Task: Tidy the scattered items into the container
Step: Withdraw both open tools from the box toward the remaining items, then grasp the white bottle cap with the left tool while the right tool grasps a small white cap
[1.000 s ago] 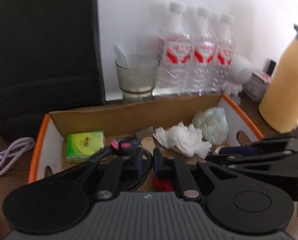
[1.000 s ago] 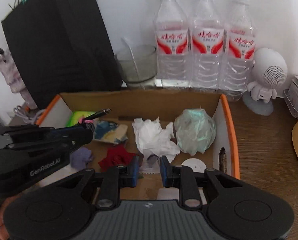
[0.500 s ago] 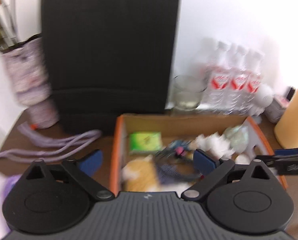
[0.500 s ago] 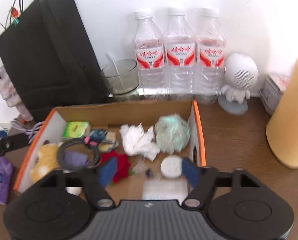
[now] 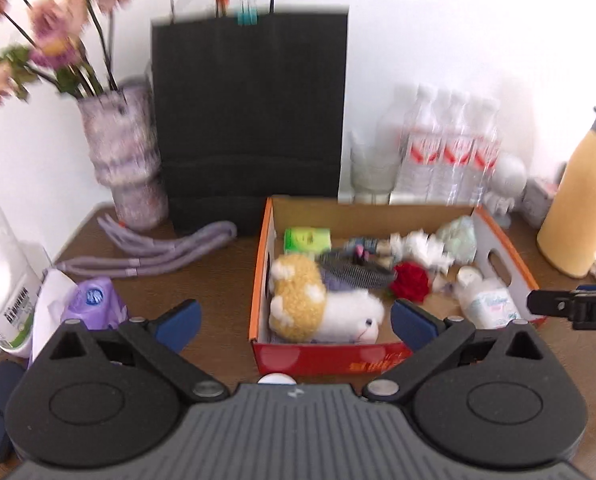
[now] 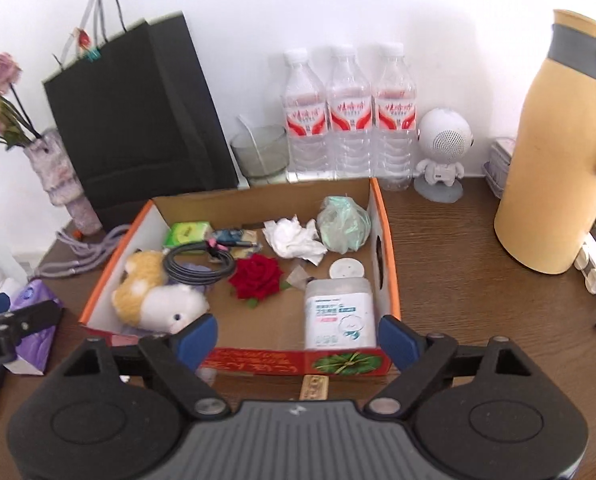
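- The left hand-held gripper [image 5: 294,322] stood with its jaws spread wide and nothing between them; they had just been opening. It hung above the counter [image 5: 218,280], at the near left corner of the box [image 5: 329,356].
- The right hand-held gripper [image 6: 298,336] was likewise wide open and empty, its jaws having just been opening. It hung over the box's near wall.
- Judgement: both jaws stood empty over the box because each had let an item go into it.
- The box sat on the counter in front of the bag [image 6: 138,120] and bottles [image 6: 349,116], open side up, so items could be dropped in from above.
- Contents counted in the right view: 1 plush toy [image 6: 158,296], 1 coiled cable [image 6: 200,266], 1 red rose [image 6: 258,276], 1 green pack [image 6: 188,232], 1 crumpled white tissue [image 6: 294,236], 1 green wad [image 6: 343,222], 1 white disc [image 6: 346,269], 1 wipes tub [image 6: 341,316].
- A small object between the green pack and the tissue was too blurred to identify.
- Outside the box on the left: 1 purple pack [image 5: 92,304] and 1 lilac strap [image 5: 158,252], both on the counter and well apart from the box. Judgement: these were candidates left to tidy.
- Along the wall: 3 bottles, 1 glass [image 6: 262,154], 1 black bag, 1 vase [image 5: 126,160], 1 white figure [image 6: 443,148], 1 yellow flask [image 6: 557,152]. Judgement: these upright things looked like standing fixtures, not scattered items.
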The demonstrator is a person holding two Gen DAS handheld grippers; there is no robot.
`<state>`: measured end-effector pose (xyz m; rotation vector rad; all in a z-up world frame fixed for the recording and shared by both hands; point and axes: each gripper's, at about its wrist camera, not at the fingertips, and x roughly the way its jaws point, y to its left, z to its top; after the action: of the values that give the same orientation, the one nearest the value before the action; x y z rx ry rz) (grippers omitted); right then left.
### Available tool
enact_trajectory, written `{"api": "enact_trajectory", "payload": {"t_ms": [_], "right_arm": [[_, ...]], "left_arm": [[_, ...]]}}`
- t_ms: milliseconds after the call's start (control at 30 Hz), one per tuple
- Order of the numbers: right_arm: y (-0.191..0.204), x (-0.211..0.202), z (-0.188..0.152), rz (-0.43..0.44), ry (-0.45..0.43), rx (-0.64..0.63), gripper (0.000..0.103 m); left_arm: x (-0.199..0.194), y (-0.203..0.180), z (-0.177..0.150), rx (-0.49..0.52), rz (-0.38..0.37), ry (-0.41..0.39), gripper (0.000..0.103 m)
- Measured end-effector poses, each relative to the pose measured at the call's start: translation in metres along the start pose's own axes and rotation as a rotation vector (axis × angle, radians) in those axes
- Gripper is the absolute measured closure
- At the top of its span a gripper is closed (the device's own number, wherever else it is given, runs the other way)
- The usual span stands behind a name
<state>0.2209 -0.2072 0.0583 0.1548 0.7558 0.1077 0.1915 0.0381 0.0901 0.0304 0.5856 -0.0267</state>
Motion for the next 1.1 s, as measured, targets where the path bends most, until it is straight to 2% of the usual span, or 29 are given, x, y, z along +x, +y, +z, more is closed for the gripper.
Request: {"api": "enact_trajectory", "payload": {"t_ms": [67, 133, 200, 267, 367, 433, 500, 600, 667, 700, 800, 867, 967, 1033, 1100], "right_arm": [[0.006, -0.015, -0.016, 0.016, -0.125, -0.032, 0.016], [0.014, -0.032, -0.039, 0.015, -0.285, -0.099, 0.016], [0.024, -0.042, -0.061, -0.021, -0.404, -0.177, 0.016], [0.032, -0.044, -0.074, -0.020, -0.440, -0.230, 0.016], [0.038, -0.041, -0.078, -0.008, -0.418, -0.212, 0.016], [0.038, -0.039, -0.079, -0.003, -0.400, -0.188, 0.016], [0.040, -0.043, -0.087, -0.039, -0.385, -0.176, 0.016], [0.038, -0.066, -0.121, -0.101, -0.389, -0.144, 0.015], [0.030, -0.084, -0.152, -0.061, -0.370, -0.121, 0.015], [0.027, -0.092, -0.167, -0.043, -0.353, -0.109, 0.015], [0.020, -0.112, -0.215, -0.032, -0.306, -0.073, 0.015], [0.022, -0.121, -0.239, -0.061, -0.280, -0.062, 0.016], [0.030, -0.131, -0.267, -0.049, -0.272, -0.079, 0.016], [0.037, -0.131, -0.272, -0.019, -0.266, -0.106, 0.016], [0.046, -0.120, -0.258, 0.013, -0.255, -0.141, 0.016]], "left_arm": [[-0.019, -0.004, -0.021, 0.012, -0.016, -0.161, 0.000], [-0.032, -0.010, -0.039, 0.021, -0.001, -0.266, 0.000], [-0.039, -0.015, -0.052, 0.018, 0.003, -0.310, 0.000], [-0.041, -0.016, -0.060, 0.017, -0.025, -0.317, 0.000], [-0.042, -0.018, -0.065, 0.033, -0.042, -0.299, 0.000], [-0.044, -0.019, -0.070, 0.031, -0.024, -0.291, 0.000], [-0.050, -0.014, -0.087, 0.010, 0.014, -0.276, 0.000], [-0.069, -0.009, -0.124, -0.006, 0.083, -0.251, 0.000], [-0.087, -0.011, -0.154, 0.018, 0.140, -0.229, 0.000], [-0.099, -0.011, -0.169, 0.031, 0.145, -0.218, 0.000], [-0.131, -0.009, -0.203, 0.035, 0.100, -0.166, 0.000], [-0.149, -0.006, -0.217, 0.038, 0.071, -0.155, 0.000], [-0.160, -0.002, -0.230, 0.045, 0.095, -0.145, 0.000], [-0.154, 0.004, -0.227, 0.027, 0.085, -0.128, 0.000], [-0.138, 0.011, -0.213, 0.013, 0.069, -0.125, 0.000]]}}
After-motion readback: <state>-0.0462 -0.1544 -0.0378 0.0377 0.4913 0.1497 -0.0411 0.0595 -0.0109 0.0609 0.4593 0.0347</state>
